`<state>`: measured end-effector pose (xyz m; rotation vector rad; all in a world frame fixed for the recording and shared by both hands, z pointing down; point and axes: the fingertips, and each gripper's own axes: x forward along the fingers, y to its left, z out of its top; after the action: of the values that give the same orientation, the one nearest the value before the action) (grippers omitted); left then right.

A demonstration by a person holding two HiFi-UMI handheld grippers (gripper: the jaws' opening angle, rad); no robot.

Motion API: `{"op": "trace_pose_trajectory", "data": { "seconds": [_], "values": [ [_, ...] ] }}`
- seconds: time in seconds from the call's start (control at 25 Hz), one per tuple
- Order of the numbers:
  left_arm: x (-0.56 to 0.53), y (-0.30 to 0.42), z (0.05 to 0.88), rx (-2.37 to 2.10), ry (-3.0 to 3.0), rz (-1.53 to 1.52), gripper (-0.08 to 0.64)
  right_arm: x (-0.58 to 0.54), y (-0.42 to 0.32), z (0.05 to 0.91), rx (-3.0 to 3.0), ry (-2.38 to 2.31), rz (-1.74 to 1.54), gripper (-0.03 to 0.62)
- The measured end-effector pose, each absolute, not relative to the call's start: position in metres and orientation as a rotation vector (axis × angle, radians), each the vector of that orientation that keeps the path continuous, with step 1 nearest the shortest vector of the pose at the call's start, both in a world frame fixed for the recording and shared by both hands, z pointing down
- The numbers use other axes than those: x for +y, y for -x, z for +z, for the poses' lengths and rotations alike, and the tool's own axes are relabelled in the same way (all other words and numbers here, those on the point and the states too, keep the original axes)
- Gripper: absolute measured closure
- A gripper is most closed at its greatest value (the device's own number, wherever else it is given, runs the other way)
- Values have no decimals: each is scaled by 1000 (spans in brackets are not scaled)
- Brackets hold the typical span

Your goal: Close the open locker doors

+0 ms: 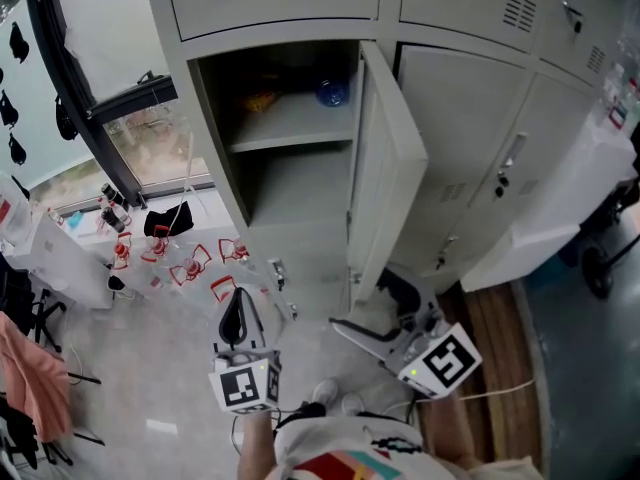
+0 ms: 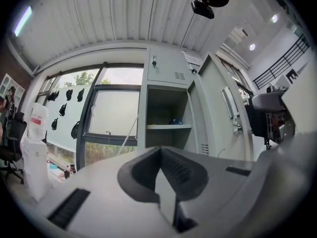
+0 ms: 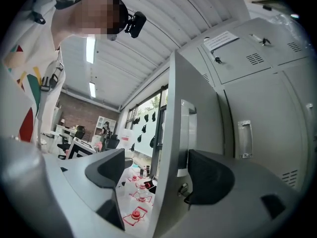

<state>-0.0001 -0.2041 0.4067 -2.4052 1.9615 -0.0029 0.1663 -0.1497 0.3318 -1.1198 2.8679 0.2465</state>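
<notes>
We log: locker door (image 1: 385,158) open, edge btwn parted right gripper (image 3: 157,163) jaws; left gripper (image 2: 159,155) closed, empty; pale floor (image 1: 150,388).

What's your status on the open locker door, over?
Left gripper shut, empty. Right gripper open, jaws straddling the free edge of the locker door. Door wide open. Blue object on shelf, well inside.
</notes>
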Motion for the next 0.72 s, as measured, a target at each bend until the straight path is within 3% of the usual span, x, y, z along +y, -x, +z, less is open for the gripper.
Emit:
{"op": "trace_pose_trajectory", "data": {
  "seconds": [0.72],
  "values": [
    [-210,55,418,2017,2301,50,555,-160,-110,316,2951,904,269,196]
  ]
}}
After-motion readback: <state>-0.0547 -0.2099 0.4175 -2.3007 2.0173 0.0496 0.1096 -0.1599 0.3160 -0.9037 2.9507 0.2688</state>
